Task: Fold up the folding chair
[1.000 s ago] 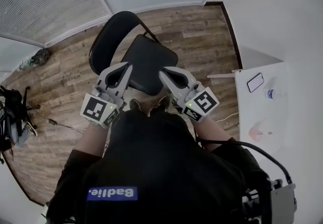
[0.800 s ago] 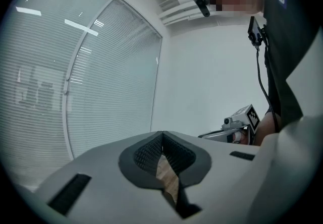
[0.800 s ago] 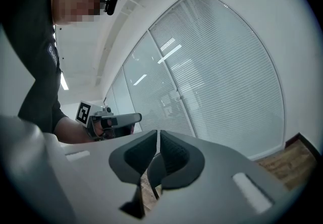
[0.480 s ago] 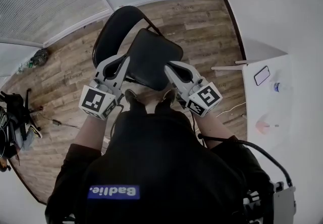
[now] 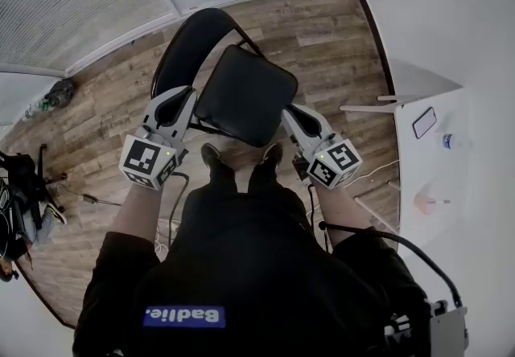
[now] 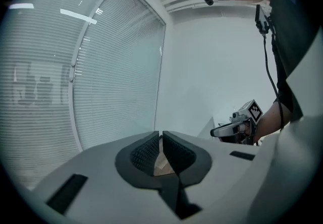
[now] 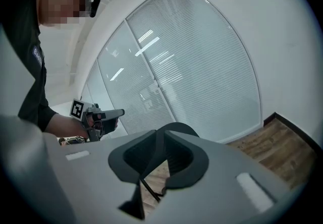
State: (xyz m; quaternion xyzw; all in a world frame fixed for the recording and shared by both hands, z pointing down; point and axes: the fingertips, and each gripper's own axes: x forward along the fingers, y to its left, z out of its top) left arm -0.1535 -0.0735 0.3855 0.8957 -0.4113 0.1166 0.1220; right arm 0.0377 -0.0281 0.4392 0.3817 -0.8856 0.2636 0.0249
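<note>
A black folding chair stands open on the wood floor, its padded seat (image 5: 245,94) in front of my feet and its curved backrest (image 5: 189,42) beyond. My left gripper (image 5: 187,100) hangs just off the seat's left edge, jaws shut with nothing between them (image 6: 161,134). At the seat's right edge is my right gripper (image 5: 288,116). Its jaws (image 7: 162,136) are closed to a sliver, through which only a dark strip of the chair and its frame shows. The backrest's arch (image 7: 180,127) rises just above them. I cannot tell whether either gripper touches the seat.
A white table (image 5: 451,178) stands at the right with a phone (image 5: 424,122) and a small bottle (image 5: 449,141) on it. Black bags and gear (image 5: 20,186) lie at the far left, and a cable (image 5: 96,201) runs across the floor. Window blinds line the far wall.
Both grippers have dropped from over the seat's front edge to either side of it, spreading apart. The seat now shows larger between them.
</note>
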